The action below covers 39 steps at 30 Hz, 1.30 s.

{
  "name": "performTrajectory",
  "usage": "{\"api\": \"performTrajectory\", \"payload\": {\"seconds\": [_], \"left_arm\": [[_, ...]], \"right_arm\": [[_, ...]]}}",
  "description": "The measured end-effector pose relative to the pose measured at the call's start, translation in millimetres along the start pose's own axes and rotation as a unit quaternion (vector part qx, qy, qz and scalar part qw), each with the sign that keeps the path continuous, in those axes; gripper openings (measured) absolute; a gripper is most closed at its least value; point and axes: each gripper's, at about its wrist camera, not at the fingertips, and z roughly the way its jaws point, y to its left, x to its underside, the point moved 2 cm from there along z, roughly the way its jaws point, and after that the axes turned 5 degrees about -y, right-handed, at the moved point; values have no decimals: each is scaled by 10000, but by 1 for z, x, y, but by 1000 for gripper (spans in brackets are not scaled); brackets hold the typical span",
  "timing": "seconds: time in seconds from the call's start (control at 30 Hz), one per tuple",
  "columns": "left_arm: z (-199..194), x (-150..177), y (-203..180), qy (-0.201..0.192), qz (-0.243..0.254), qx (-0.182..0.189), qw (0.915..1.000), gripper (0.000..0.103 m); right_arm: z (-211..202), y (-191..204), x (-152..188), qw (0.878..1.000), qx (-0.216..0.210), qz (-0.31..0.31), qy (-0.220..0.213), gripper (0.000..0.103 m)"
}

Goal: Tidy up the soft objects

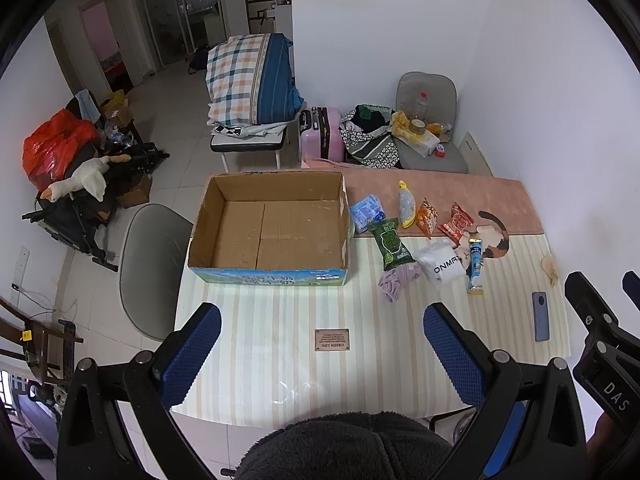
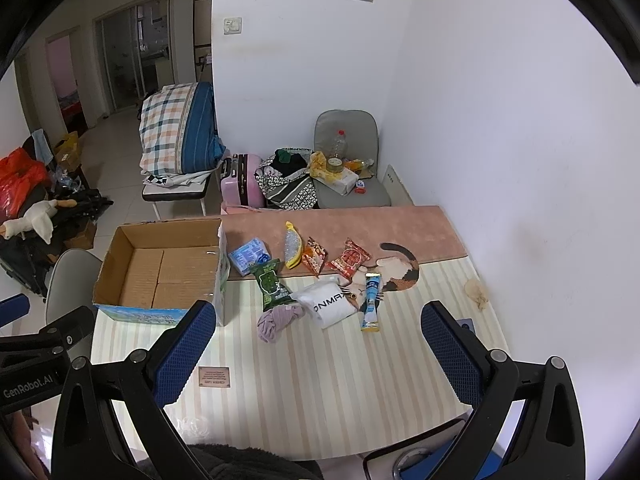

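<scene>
Only the left view shows the whole phone [image 1: 541,316], a slim grey slab flat on the striped cloth [image 1: 280,320]; in the right view a finger hides most of it. The cardboard box [image 1: 268,228] stands open-topped at the table's left, its corrugated floor bare. Right of it lie crinkly packets, a green pouch [image 2: 272,284], a bunched lilac cloth [image 2: 276,320], a white bag [image 2: 330,304] and what may be a glossy blue tube [image 2: 372,298]. Left gripper [image 1: 320,352] and right gripper [image 2: 318,348] hover with jaws spread wide, gripping nothing.
</scene>
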Motion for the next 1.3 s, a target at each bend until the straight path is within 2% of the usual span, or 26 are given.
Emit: {"api": "performTrajectory", "payload": {"seconds": [0.8,1.3], "left_arm": [[-6,5,2,-102,-36,-26,9999,103],[-21,-3,-2,-202,-15,-58,9998,103]], "right_arm": [[-6,-7,4,9999,-28,-14,-96,103],[-8,-8,5,9998,-23,-62,-192,103]]}}
